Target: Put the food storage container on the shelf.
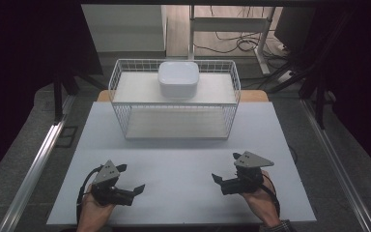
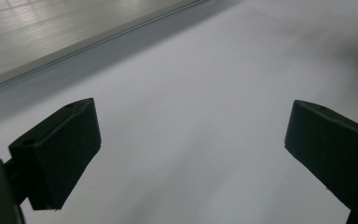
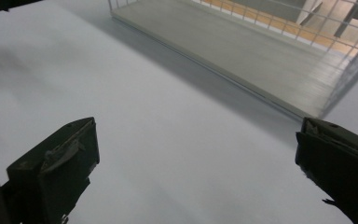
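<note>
A white wire rack (image 1: 232, 87) with two shelves stands at the far middle of the white table (image 1: 183, 193). On its upper shelf sits a white rounded-square bowl (image 1: 178, 79), upside down as far as I can tell. My left gripper (image 1: 131, 178) rests near the front left, open and holding nothing. My right gripper (image 1: 225, 166) rests near the front right, also open and holding nothing. In the left gripper view the left gripper (image 2: 191, 140) has bare tabletop between its wide-apart fingers (image 2: 60, 149). The right gripper (image 3: 196, 163) faces the rack's lower shelf (image 3: 242, 51).
Past the table are grey floor, a metal rail (image 1: 34, 169) at the left, another at the right (image 1: 338, 169), and cables (image 1: 241, 43) beyond the rack. A broad strip of bare tabletop separates both grippers from the rack.
</note>
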